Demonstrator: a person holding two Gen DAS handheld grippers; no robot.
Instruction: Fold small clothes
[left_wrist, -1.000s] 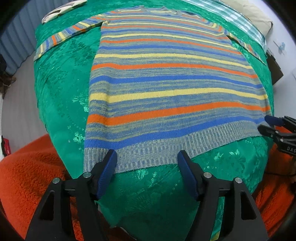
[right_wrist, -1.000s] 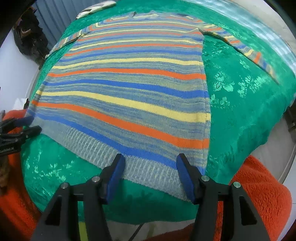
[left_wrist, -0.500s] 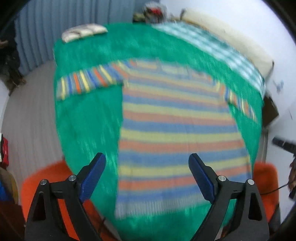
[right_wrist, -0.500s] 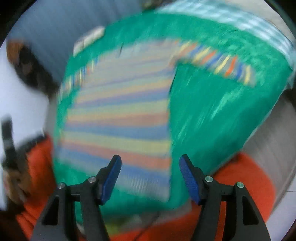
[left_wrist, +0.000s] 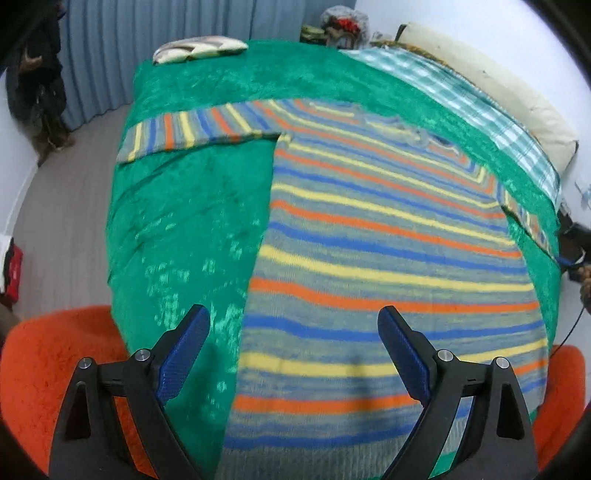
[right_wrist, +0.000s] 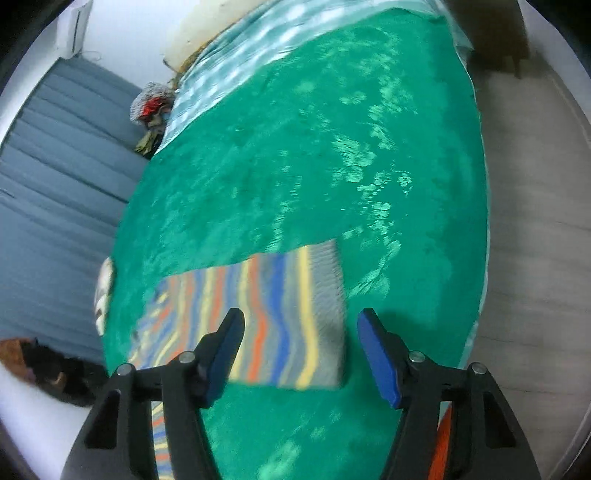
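Note:
A striped knit sweater (left_wrist: 388, 258) in grey, blue, yellow and orange lies flat on the green bedspread (left_wrist: 192, 206), both sleeves spread out. My left gripper (left_wrist: 293, 332) hangs open and wide above the sweater's left side edge, holding nothing. The left sleeve (left_wrist: 192, 129) stretches away at the upper left. My right gripper (right_wrist: 301, 343) is open over the right sleeve (right_wrist: 266, 314); the sleeve's grey cuff (right_wrist: 327, 291) lies just ahead between the fingers, untouched by the pads. From the left wrist view the right gripper's tip (left_wrist: 567, 260) shows at the bed's right edge.
A folded patterned cloth (left_wrist: 199, 48) lies at the bed's far corner. A checked cover (left_wrist: 461, 92) and a cream pillow (left_wrist: 491, 81) run along the far right side. An orange fleece (left_wrist: 55, 369) hangs at the near edge. Blue curtains (right_wrist: 55, 192) and bare floor (right_wrist: 535, 221) surround the bed.
My left gripper rose off the hem, shifted left and opened wider. My right gripper left the hem, swung out to the right sleeve's cuff and rolled.

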